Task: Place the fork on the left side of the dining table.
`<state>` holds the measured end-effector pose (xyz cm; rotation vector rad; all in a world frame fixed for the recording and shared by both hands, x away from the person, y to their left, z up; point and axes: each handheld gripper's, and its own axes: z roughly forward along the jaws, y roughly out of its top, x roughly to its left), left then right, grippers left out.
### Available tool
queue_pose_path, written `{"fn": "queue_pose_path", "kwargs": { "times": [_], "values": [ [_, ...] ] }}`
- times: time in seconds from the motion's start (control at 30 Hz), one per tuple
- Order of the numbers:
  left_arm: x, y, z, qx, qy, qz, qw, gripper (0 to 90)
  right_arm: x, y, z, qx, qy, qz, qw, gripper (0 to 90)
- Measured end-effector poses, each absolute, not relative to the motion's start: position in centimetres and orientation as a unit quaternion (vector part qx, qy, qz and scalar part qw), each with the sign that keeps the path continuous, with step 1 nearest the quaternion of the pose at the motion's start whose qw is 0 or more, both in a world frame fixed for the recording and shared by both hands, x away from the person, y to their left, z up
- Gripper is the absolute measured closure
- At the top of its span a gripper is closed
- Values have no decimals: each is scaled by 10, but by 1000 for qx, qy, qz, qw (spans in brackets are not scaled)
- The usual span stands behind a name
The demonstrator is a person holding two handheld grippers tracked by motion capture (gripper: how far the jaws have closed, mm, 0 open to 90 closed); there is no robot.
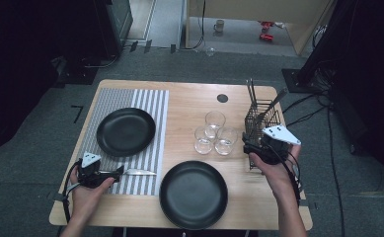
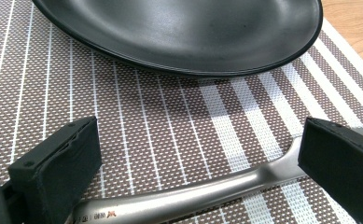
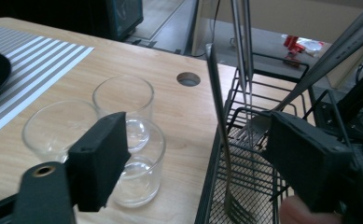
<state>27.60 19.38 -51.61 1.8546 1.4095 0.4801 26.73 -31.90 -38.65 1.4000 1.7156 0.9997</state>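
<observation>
Left hand-held gripper [image 1: 111, 172] low, jaws apart astride knife [image 1: 139, 172]; right hand-held gripper [image 1: 249, 146] apart around fork [image 3: 219, 121]

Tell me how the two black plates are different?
The far plate lies on the striped mat; the near plate lies on bare wood. The far plate has a knife lying in front of it; the near plate has none beside it. The near plate looks a bit bigger. Both are round, black and empty.
</observation>
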Motion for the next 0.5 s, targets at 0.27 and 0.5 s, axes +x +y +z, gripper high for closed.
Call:
{"fn": "queue_pose_path", "kwargs": {
  "times": [0.27,0.5],
  "values": [
    [276,194,-516,724,550,186,373,0,277,-320,-386,550,647,390,357,398],
    [277,194,-516,725,550,183,372,0,284,-315,-385,550,645,379,372,534]
  ]
}}
